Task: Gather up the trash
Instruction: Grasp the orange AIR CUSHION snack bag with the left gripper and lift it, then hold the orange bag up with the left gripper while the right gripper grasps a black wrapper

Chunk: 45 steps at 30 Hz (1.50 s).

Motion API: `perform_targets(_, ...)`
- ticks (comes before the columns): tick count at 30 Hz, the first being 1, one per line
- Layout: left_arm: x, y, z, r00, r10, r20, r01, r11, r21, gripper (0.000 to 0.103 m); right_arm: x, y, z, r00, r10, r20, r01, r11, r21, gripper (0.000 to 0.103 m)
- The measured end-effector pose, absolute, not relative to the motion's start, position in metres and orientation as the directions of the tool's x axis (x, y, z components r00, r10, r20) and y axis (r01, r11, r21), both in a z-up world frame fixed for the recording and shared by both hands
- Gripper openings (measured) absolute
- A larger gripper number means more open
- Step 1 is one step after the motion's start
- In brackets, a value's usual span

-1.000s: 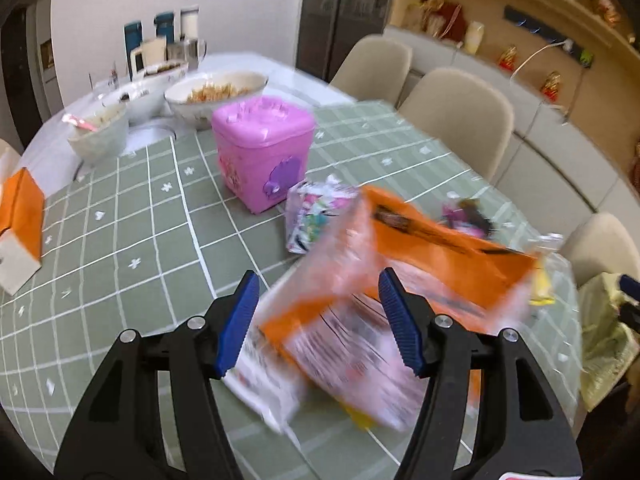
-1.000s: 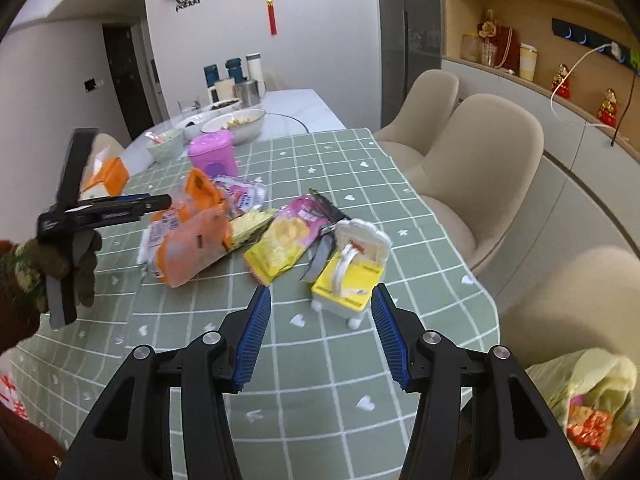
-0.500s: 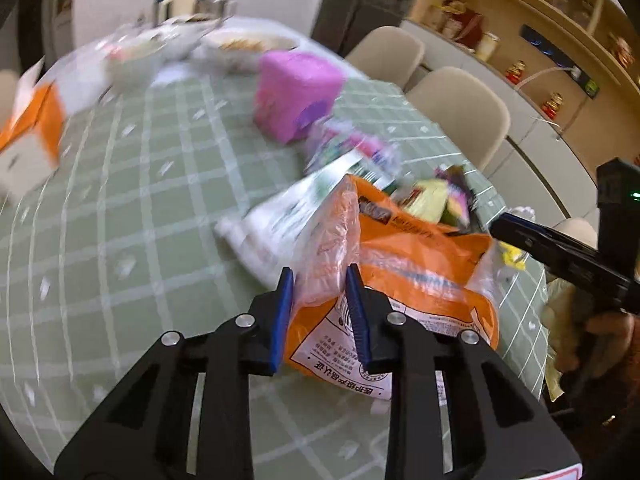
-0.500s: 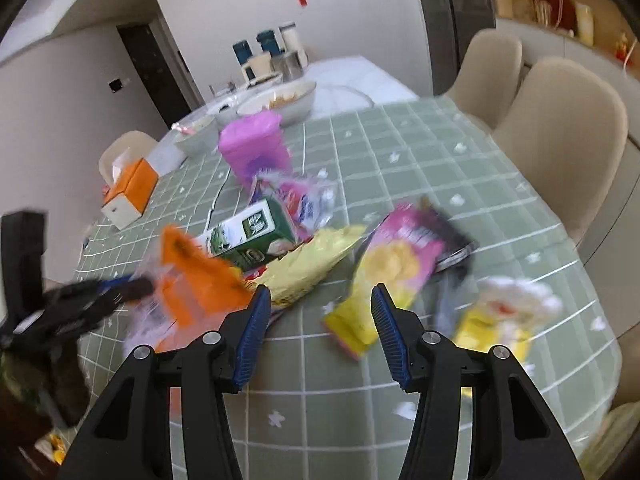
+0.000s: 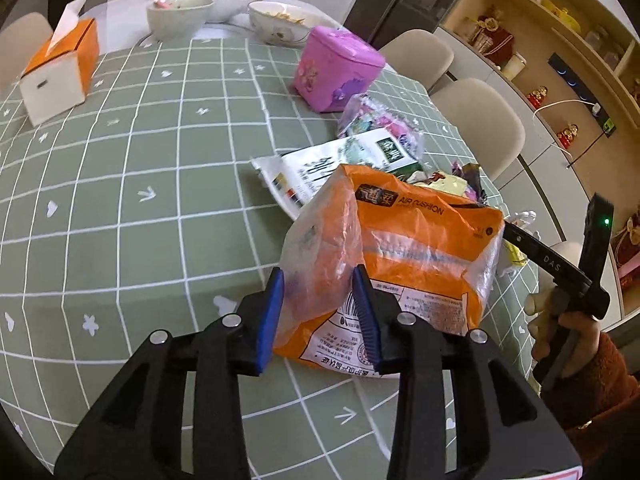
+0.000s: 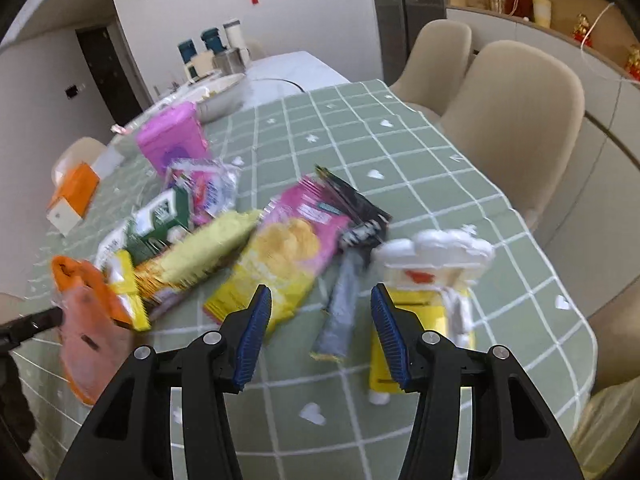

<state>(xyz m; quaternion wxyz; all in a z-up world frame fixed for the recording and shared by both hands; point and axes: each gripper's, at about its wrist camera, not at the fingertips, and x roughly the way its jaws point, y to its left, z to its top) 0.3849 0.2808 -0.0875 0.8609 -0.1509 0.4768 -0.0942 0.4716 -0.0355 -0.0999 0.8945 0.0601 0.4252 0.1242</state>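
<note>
An orange and clear plastic bag (image 5: pixel 412 240) stands on the green checked tablecloth (image 5: pixel 120 200). Its near corner fills the gap between the blue pads of my left gripper (image 5: pixel 318 300), whose jaws are opening slightly while still touching it. The same bag (image 6: pixel 88 320) shows blurred at the left of the right wrist view. My right gripper (image 6: pixel 320 320) is open above a grey stick wrapper (image 6: pixel 340 316), with nothing gripped. Beside it lie a pink and yellow crisp bag (image 6: pixel 288 252), a yellow-green wrapper (image 6: pixel 208 248) and a white and yellow carton (image 6: pixel 432 264).
A pink lidded box (image 5: pixel 336 68), an orange tissue box (image 5: pixel 60 72) and several bowls (image 5: pixel 180 16) stand further back. A green and white packet (image 5: pixel 340 164) lies behind the orange bag. Beige chairs (image 6: pixel 516 120) line the table's right side. A hand (image 5: pixel 560 328) holds the other gripper.
My left jaws closed from wide onto the orange bag's corner, then eased apart a little. The right gripper dropped lower and nearer to the wrappers, its jaws unchanged.
</note>
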Motion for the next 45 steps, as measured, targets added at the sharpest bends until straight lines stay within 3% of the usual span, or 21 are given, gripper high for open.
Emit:
perform_targets(6, 0.384, 0.290, -0.080, 0.546, -0.287, -0.787, -0.002, 0.939, -0.344, 0.037, 0.505, -0.014, -0.065, 0.666, 0.259, -0.700, -0.249, 0.961, 0.118, 0.049)
perform_targets(10, 0.384, 0.298, -0.078, 0.563, -0.289, -0.774, -0.022, 0.931, -0.364, 0.038, 0.546, -0.014, -0.069, 0.554, 0.243, -0.796, -0.345, 0.937, 0.046, 0.049)
perform_targets(13, 0.386, 0.301, -0.080, 0.569, -0.298, -0.766, -0.027, 0.925, -0.380, 0.038, 0.558, -0.014, -0.082, 0.547, 0.183, -0.817, -0.396, 0.916, -0.060, 0.049)
perform_targets(15, 0.386, 0.303, -0.082, 0.567, -0.301, -0.767, -0.034, 0.921, -0.387, 0.038, 0.568, -0.017, -0.094, 0.498, 0.189, -0.847, -0.410, 0.911, -0.038, 0.037)
perform_targets(17, 0.388, 0.304, -0.085, 0.561, -0.304, -0.770, -0.036, 0.920, -0.390, 0.038, 0.574, -0.013, -0.101, 0.490, 0.159, -0.857, -0.409, 0.910, -0.066, 0.034)
perform_targets(18, 0.389, 0.304, -0.086, 0.557, -0.304, -0.773, -0.037, 0.920, -0.389, 0.038, 0.575, -0.010, -0.101, 0.496, 0.145, -0.856, -0.414, 0.906, -0.087, 0.022)
perform_targets(21, 0.389, 0.305, -0.087, 0.556, -0.303, -0.774, -0.042, 0.920, -0.390, 0.038, 0.572, -0.001, -0.099, 0.512, 0.153, -0.846, -0.427, 0.899, -0.095, 0.008)
perform_targets(30, 0.383, 0.306, -0.083, 0.568, -0.298, -0.767, -0.047, 0.919, -0.392, 0.043, 0.489, 0.024, -0.073, 0.479, 0.396, -0.784, -0.495, 0.859, 0.132, 0.007)
perform_targets(37, 0.381, 0.299, -0.082, 0.560, -0.305, -0.770, -0.029, 0.922, -0.386, 0.043, 0.449, 0.014, -0.096, 0.452, 0.409, -0.793, -0.438, 0.876, 0.203, 0.008)
perform_targets(38, 0.381, 0.298, -0.081, 0.560, -0.306, -0.770, -0.026, 0.923, -0.385, 0.043, 0.444, 0.010, -0.097, 0.460, 0.406, -0.790, -0.423, 0.882, 0.207, 0.009)
perform_targets(41, 0.380, 0.298, -0.079, 0.563, -0.306, -0.768, -0.017, 0.924, -0.381, 0.043, 0.432, -0.001, -0.097, 0.493, 0.397, -0.774, -0.420, 0.888, 0.187, 0.035)
perform_targets(45, 0.375, 0.303, -0.078, 0.566, -0.296, -0.769, -0.029, 0.926, -0.377, 0.044, 0.424, -0.006, -0.101, 0.479, 0.388, -0.787, -0.425, 0.887, 0.178, 0.037)
